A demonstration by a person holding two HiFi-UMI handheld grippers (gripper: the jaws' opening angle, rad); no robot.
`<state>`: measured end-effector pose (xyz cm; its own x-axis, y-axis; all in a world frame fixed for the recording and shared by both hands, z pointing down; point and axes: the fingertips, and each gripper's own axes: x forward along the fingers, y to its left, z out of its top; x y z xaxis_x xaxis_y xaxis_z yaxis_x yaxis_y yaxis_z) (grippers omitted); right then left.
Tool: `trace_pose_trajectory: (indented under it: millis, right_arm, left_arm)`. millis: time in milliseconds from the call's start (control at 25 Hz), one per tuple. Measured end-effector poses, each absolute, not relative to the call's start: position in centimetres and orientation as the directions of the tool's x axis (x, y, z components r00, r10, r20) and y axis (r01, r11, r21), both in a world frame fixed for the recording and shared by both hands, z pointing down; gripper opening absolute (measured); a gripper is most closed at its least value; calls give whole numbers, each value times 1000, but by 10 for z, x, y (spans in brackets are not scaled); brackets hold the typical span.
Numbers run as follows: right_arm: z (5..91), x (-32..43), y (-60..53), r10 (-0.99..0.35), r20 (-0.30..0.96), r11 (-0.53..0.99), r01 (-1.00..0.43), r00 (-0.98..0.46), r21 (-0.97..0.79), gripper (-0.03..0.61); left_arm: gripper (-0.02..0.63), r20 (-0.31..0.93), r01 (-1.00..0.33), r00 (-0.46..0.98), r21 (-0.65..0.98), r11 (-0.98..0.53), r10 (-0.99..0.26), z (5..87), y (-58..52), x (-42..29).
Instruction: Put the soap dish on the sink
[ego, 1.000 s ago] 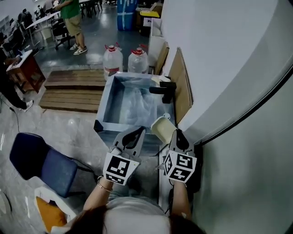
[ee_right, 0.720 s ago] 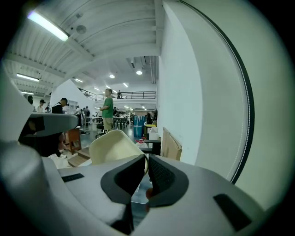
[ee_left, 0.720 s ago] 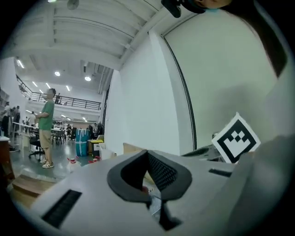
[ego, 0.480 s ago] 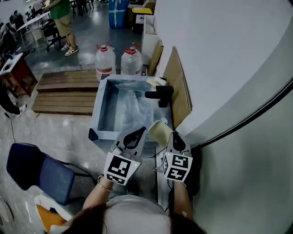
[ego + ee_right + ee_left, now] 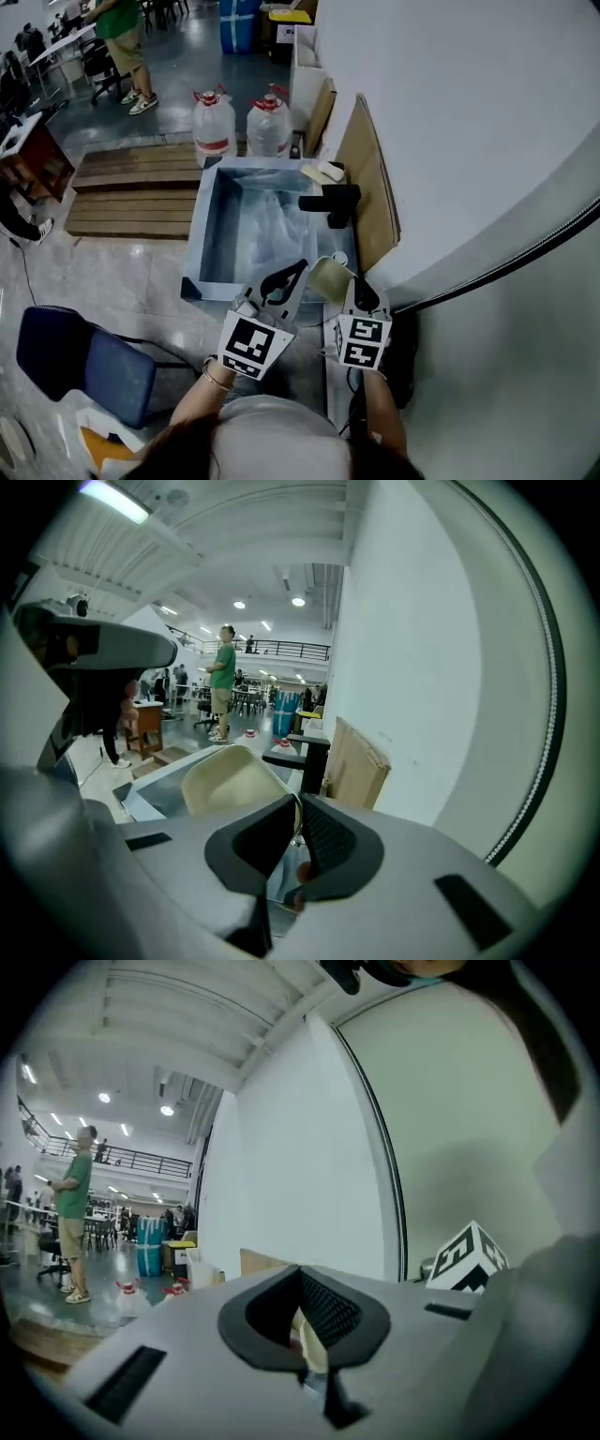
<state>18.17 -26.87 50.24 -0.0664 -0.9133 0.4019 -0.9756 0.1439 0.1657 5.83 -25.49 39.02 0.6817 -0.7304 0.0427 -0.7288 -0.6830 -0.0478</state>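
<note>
Left gripper [image 5: 292, 272]: jaws pressed together, nothing gripped; a pale sliver in the gap cannot be identified. It hovers over the near rim of the sink [image 5: 199, 234], idle.

Soap dish [image 5: 327, 277]: cream, held in the air and tipped up on edge above the sink's near right corner, not touching it.

Right gripper [image 5: 359, 292]: jaws pinching the dish's near rim; the dish projects from them toward 11 o'clock.

Judgement: the right gripper alone is placed to set the dish down. The sink's right-hand ledge, by the black faucet [image 5: 333, 202], lies near, at 12 o'clock from those jaws. The dish needs levelling before release, or it may slide into the basin.
</note>
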Motion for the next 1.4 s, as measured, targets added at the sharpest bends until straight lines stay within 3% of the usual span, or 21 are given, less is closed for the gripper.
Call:
trace_pose_trajectory:
  millis: [920,1400]
  right_arm:
    - [597,188,-304,-823,567,233,-929,-31,288,43]
    - [636,193,-314,-775,631,240,-936,-25,258,43]
  left_arm:
    - [3,85,-701,706,-55,-711,-703,403,-294,52]
    - [3,119,-701,702,-51,-711,-702,416,-304,50]
